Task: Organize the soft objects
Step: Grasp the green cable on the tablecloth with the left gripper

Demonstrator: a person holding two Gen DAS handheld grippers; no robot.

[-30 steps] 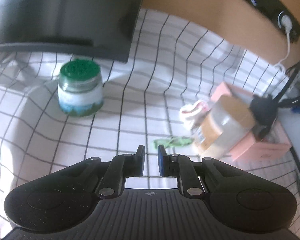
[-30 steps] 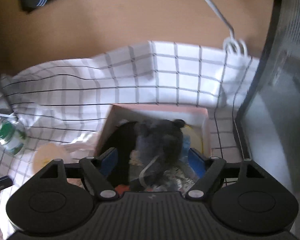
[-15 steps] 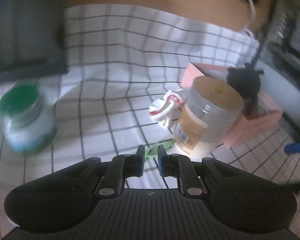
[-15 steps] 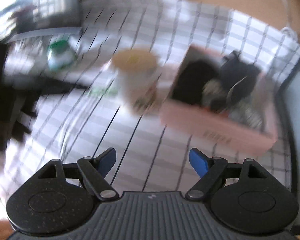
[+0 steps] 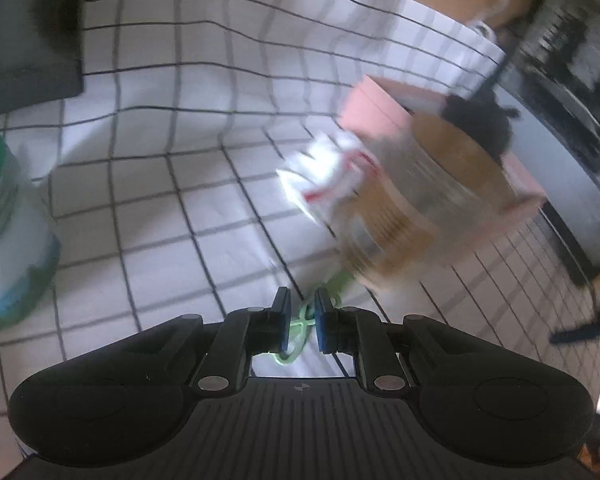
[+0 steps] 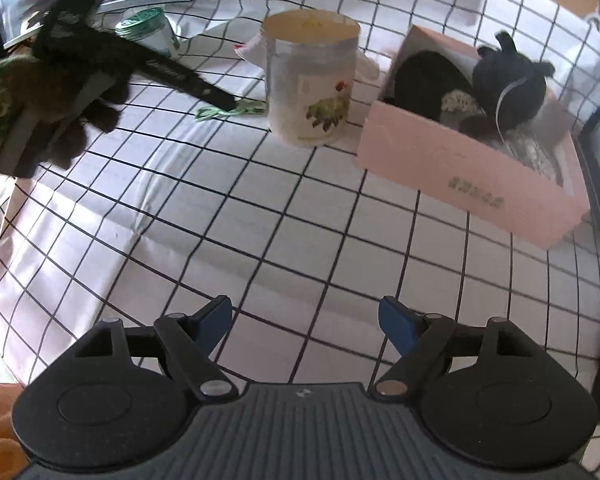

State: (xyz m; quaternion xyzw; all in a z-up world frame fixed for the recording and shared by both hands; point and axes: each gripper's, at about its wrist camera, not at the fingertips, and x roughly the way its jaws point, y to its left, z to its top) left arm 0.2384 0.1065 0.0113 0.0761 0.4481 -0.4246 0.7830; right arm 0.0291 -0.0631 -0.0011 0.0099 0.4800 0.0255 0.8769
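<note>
The left tongs [image 5: 303,322] point down at the table [image 6: 260,216], which is covered with a white cloth with black grid lines. Their jaws stand nearly closed with only a narrow gap, and a thin green cord [image 5: 300,326] lies in this gap; whether the pads really press on it I cannot tell, because this view is blurred. In the right wrist view the tip of the left tongs [image 6: 224,101] reaches the green cord [image 6: 228,112], which lies on the cloth just beside a tall clear jar with a tan lid [image 6: 312,80].

The right tongs [image 6: 306,318] are released, the jaws wide apart with nothing between them (only bare cloth below).

To the right of the jar stands a pink box [image 6: 472,176]. Inside it are soft things: a dark knitted toy [image 6: 508,80], a black piece and some pale knitted pieces. Behind the jar lies a white cloth with red marks [image 5: 324,176]. A smaller jar with a green lid [image 6: 148,30] stands further left
</note>
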